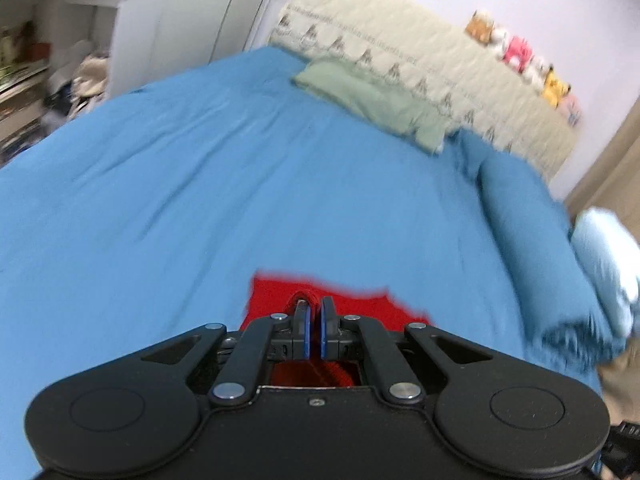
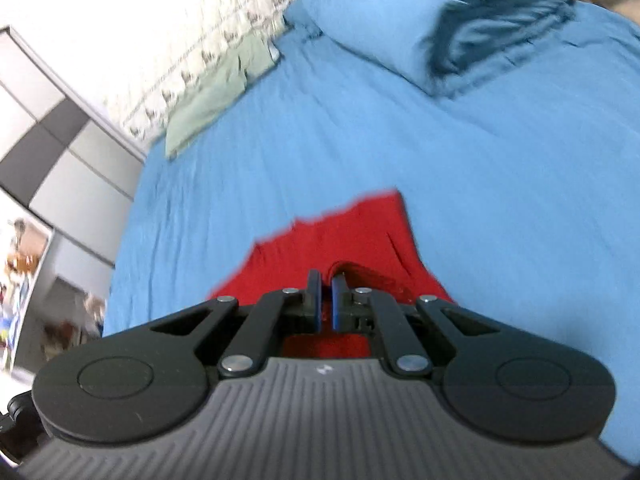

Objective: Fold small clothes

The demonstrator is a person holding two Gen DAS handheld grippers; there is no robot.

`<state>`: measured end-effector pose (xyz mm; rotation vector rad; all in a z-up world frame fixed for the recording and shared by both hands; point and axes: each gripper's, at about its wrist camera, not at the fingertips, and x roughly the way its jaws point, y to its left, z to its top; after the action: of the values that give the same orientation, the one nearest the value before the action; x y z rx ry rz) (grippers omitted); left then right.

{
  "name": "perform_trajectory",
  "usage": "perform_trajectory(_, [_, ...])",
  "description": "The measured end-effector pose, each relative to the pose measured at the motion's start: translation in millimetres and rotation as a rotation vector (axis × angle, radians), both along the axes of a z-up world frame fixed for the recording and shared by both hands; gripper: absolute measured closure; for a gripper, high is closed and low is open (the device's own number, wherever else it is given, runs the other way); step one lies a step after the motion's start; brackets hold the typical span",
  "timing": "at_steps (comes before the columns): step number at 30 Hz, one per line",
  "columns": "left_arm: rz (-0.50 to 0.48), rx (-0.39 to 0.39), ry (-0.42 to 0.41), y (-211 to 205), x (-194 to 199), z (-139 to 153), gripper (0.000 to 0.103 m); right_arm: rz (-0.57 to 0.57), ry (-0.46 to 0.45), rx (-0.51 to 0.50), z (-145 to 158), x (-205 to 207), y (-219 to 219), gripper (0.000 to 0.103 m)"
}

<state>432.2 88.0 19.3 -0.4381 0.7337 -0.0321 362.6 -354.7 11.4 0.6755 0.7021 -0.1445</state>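
1. Clearly, both grippers have cloth in them: the left gripper (image 1: 315, 312) has its blue pads drawn nearly together with a pucker of the red garment (image 1: 280, 292) pinched at the tips, and the right gripper (image 2: 326, 284) stands the same way, pads narrow, red garment (image 2: 340, 236) bunched at their ends.

2. Beyond the fingertips, the red cloth spreads a little way forward and to each side, lying on the blue bed sheet (image 1: 200, 184). Its far edge looks uneven and blurred, so I cannot tell whether it lies single or already doubled.

3. As a judgement, the fold is in hand but not finished: with two points held at once, a fold or a straightening pull seems under way. Laying the cloth flat, pressing the crease and any further fold appear left to do. No finished stack of folded clothes shows.

4. Ahead of the fingers the sheet is bare and only lightly wrinkled, so nothing near blocks laying the cloth down.

5. Farther ahead and to the right of the left fingers lies a rolled blue duvet (image 1: 520, 216), with a pale blue cloth (image 1: 604, 256) beyond it at the bed edge.

6. Well ahead, a green pillow (image 1: 372, 100) rests against a cream headboard cover (image 1: 420, 52), with soft toys (image 1: 520, 56) on top.

7. Off to the far left stand cluttered shelves (image 1: 28, 60), well apart.
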Motion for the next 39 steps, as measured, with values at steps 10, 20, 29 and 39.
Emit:
perform_trajectory(10, [0.015,0.062,0.015,-27,131,-97,0.099,0.005,0.017,-0.091,-132,155,-9,0.084])
perform_trajectory(20, [-0.005,0.159,0.009,-34,163,-115,0.098,-0.017,-0.008,-0.170,-136,197,-12,0.084])
perform_trajectory(29, [0.003,0.334,-0.001,-37,135,-114,0.027,0.070,-0.023,-0.419,-139,184,19,0.023])
perform_trajectory(39, [-0.141,0.396,0.082,-53,108,-143,0.027,0.247,0.078,-0.584,-176,224,47,0.048])
